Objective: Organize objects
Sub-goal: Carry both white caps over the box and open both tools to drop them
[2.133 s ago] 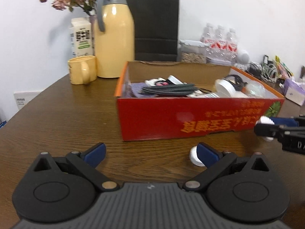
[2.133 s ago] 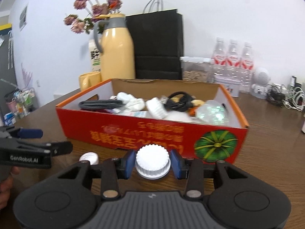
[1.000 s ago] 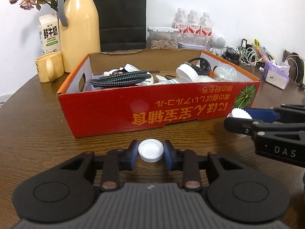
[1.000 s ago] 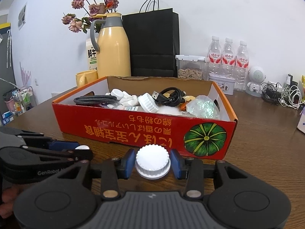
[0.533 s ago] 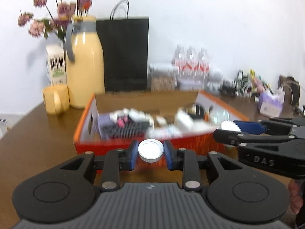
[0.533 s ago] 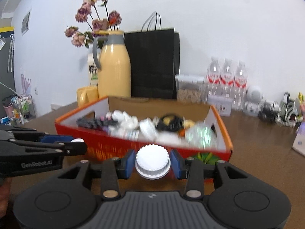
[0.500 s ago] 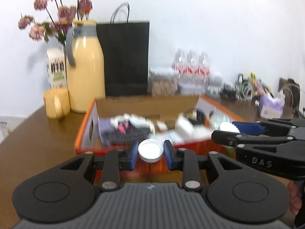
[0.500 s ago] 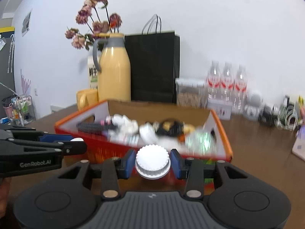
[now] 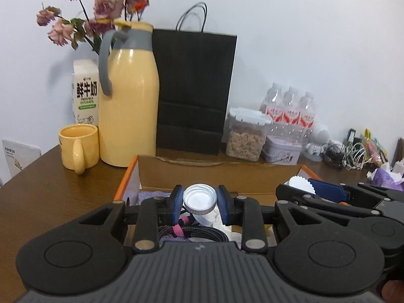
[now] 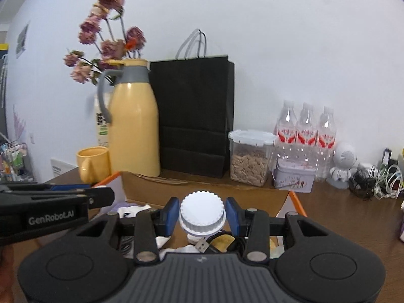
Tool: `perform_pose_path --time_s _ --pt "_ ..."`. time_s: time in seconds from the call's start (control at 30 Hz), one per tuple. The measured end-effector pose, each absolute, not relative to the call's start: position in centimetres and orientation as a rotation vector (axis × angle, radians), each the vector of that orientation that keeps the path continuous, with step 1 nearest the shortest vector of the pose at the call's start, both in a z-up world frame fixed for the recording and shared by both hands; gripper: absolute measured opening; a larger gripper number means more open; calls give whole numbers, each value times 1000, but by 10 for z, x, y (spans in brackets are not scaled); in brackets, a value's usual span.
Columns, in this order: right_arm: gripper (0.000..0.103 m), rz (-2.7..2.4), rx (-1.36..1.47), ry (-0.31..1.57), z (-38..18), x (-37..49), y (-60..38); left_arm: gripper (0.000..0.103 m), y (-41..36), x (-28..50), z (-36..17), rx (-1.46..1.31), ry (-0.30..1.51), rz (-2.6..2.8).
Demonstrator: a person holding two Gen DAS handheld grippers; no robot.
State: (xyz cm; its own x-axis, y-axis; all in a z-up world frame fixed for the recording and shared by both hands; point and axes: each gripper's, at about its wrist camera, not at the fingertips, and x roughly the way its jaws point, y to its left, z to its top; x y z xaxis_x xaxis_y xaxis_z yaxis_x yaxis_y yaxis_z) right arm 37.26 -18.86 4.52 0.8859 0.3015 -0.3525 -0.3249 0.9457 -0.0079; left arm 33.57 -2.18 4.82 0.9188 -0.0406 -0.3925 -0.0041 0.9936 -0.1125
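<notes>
We've got both caps over the box (image 9: 265, 176), not dropped yet. Left gripper (image 9: 200, 200) pinches small cap (image 9: 200, 199), right gripper (image 10: 202, 216) pinches ribbed lid (image 10: 202, 214); release left.

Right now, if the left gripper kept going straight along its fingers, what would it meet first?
Probably the box's far cardboard wall. The left gripper, shut on a small cap, points slightly downward over the box's clutter; depth is unclear, so it might pass over that wall toward the black bag.

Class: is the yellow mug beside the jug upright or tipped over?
Upright. The yellow mug stands on its base on the table, its open mouth facing up.
</notes>
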Motion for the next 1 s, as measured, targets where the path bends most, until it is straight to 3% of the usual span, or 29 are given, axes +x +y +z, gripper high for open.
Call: perform_pose_path --time_s 0.3,0.37,0.43,0.47,0.53,0.6,0.63,0.73,1.0 --pt "40 309 -66 402 25 378 -198 31 -22 342 34 -72 411 -3" --pt "40 299 -76 396 25 374 -199 47 -23 337 35 -60 389 1" --pt "48 295 -77 399 25 371 -201 64 -24 330 38 -48 354 8" --pt "56 292 -75 396 26 369 -203 74 -25 327 39 -41 337 15" --pt "70 271 -71 386 28 366 -206 82 -25 322 42 -32 307 29" --pt "91 250 -67 377 29 363 -211 94 -24 318 45 -32 296 46" --pt "92 238 -64 373 30 362 -213 103 -23 317 45 -36 290 59" --pt "103 226 -50 368 32 359 -219 103 -23 312 46 -43 277 63" --pt "103 226 -55 363 34 351 -221 103 -23 304 47 -37 274 52"
